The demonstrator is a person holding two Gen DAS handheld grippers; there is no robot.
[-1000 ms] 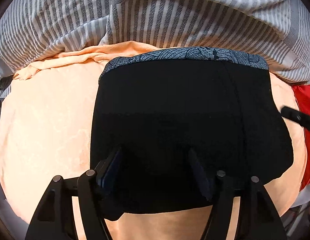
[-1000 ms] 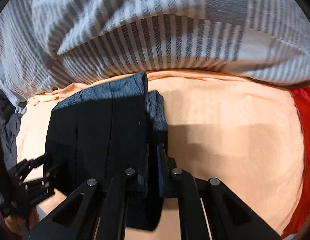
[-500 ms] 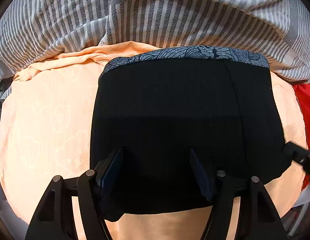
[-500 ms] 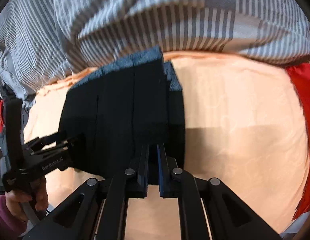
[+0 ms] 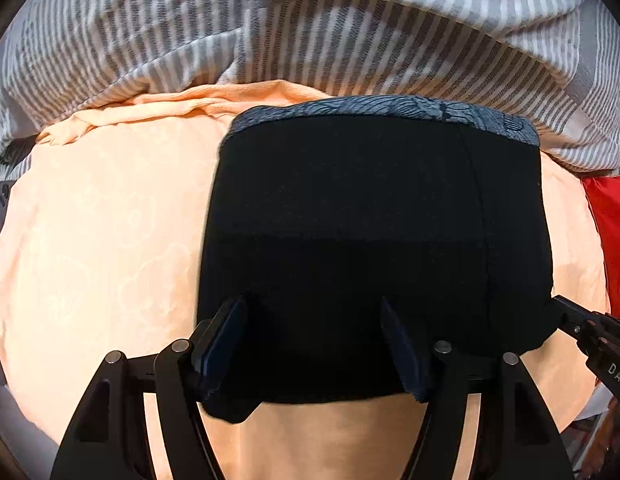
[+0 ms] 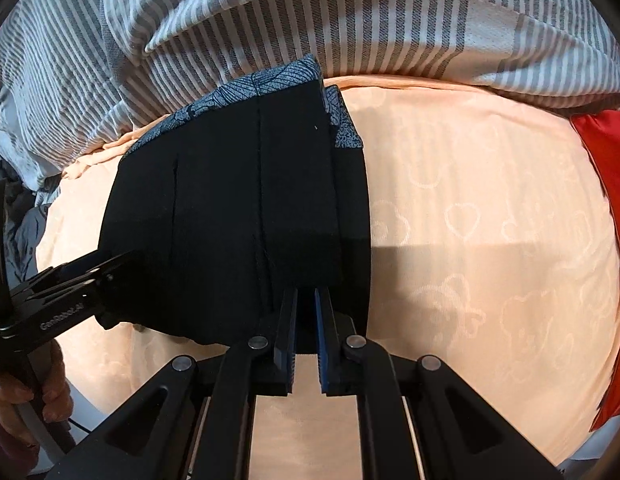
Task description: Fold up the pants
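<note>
The black pants (image 5: 370, 220) lie folded into a squat rectangle on the peach bed sheet (image 5: 101, 240), with a blue patterned waistband (image 5: 390, 110) at the far edge. My left gripper (image 5: 314, 320) is open, its fingers spread over the near edge of the pants. My right gripper (image 6: 305, 304) has its jaws nearly together at the near right edge of the pants (image 6: 237, 220), with only a narrow gap between the pads; whether cloth is pinched there is hidden. The right gripper's tip shows in the left wrist view (image 5: 590, 332), and the left gripper shows in the right wrist view (image 6: 69, 280).
A grey and white striped blanket (image 5: 310, 32) is bunched along the far side of the bed. A red cloth (image 6: 606, 184) lies at the right edge. Dark clothing (image 6: 25, 216) sits at the far left. A hand (image 6: 21, 396) holds the left gripper's handle.
The right gripper has moved down along the right side to the near right corner of the pants. The left gripper has stayed open over the near edge.
</note>
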